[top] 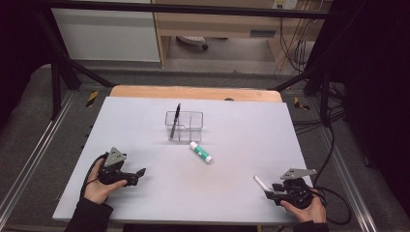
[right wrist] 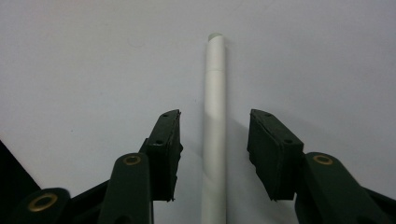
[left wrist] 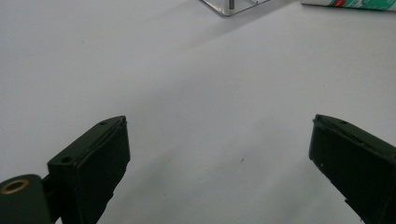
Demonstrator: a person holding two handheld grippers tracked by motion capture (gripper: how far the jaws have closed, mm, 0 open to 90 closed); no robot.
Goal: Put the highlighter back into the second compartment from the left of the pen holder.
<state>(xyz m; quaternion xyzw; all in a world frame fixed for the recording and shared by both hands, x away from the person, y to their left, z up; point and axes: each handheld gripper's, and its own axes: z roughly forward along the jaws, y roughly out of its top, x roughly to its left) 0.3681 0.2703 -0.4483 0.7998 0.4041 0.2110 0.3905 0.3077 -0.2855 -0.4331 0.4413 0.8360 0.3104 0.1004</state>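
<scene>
- The right gripper (right wrist: 215,140) has its jaws part-way closed around a white pen (right wrist: 215,116) that lies on the table (top: 145,193). The pen runs lengthwise between the two pads, with a sliver of bare table showing on either side, so nothing is gripped yet.
- By my reading, the step in hand is the pick-up of this pen: the jaws straddle it and need only finish closing. The pen sits a touch nearer the pad on the left of the right gripper view, so that pad should meet it first and may nudge it sideways.
- The pen's capped end reaches well beyond the jaw tips; its other end passes back under the gripper body.
- The left gripper (left wrist: 219,140) rests with jaws spread wide and holds nothing; only bare table lies between them.
- Far ahead of the left jaws stand a clear organizer box (top: 184,125), with a dark pen (top: 176,118) leaning in one compartment, and a white-and-green tube (top: 200,152) just beside the box.
- Probably the white pen is bound for that box, though which compartment I cannot tell.
- Room: the right gripper works close to the table's near edge and its right-hand edge, so a lift up and inward is the free path. The tube lies on the way to the box.
</scene>
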